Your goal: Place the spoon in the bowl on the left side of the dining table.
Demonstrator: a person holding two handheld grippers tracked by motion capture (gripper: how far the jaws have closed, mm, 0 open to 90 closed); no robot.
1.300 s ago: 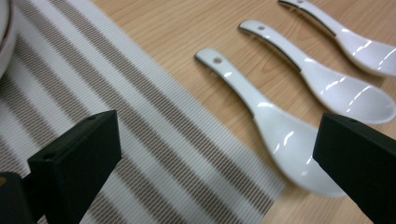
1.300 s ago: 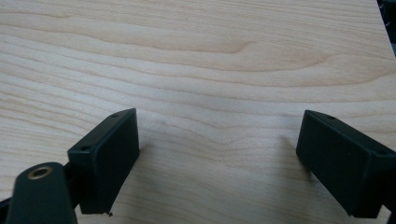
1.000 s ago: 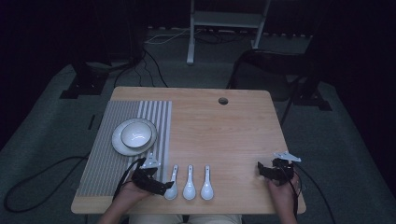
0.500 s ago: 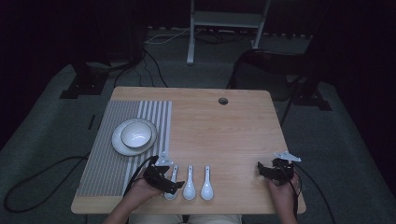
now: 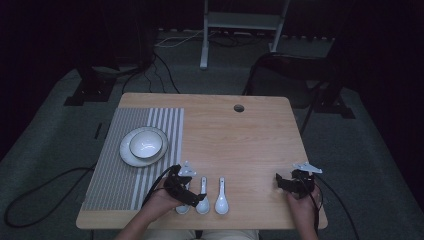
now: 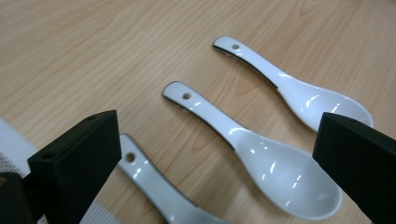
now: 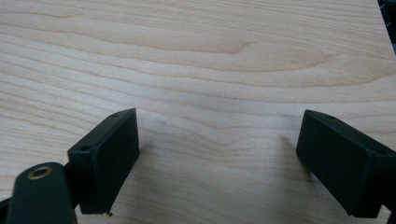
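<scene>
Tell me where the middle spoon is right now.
In the high view the middle spoon lies near the table's front edge, left of centre, between two other spoons, beside the left gripper. In the left gripper view it lies between the open jaws.

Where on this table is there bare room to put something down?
The widest bare stretch of the light wooden table runs from the grey striped placemat to the right edge, behind the three white ceramic spoons. It is crowded at the front left, around the spoons, the left gripper and the white bowl on its plate.
</scene>
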